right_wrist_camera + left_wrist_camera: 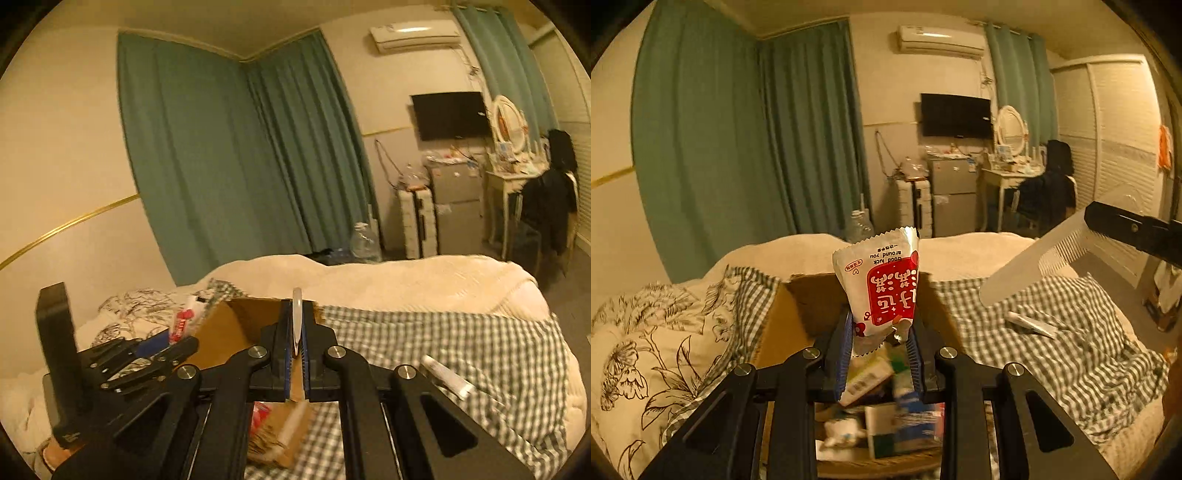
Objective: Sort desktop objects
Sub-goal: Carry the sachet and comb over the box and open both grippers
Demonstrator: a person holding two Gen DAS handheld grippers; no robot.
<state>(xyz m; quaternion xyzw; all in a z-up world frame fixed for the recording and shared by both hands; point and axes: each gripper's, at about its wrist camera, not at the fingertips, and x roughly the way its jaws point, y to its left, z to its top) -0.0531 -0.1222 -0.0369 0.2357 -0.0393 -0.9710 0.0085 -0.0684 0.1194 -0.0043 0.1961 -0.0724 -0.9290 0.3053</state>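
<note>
My left gripper (880, 325) is shut on a white and red snack packet (882, 284) and holds it upright above an open cardboard box (783, 325) on the bed. The box holds several small packages (886, 417). My right gripper (296, 332) is shut on a translucent white comb (297, 317), seen edge-on between its fingers. In the left wrist view the comb (1030, 258) and the right gripper's black finger (1130, 229) show at the right, above the bed. In the right wrist view the left gripper (140, 354) with the packet (183, 325) shows at the left.
A small white tube (1030, 323) lies on the green checked sheet (1071, 332) right of the box; it also shows in the right wrist view (447, 376). A floral pillow (646, 350) lies left of the box. A cream blanket (406, 280) covers the far bed.
</note>
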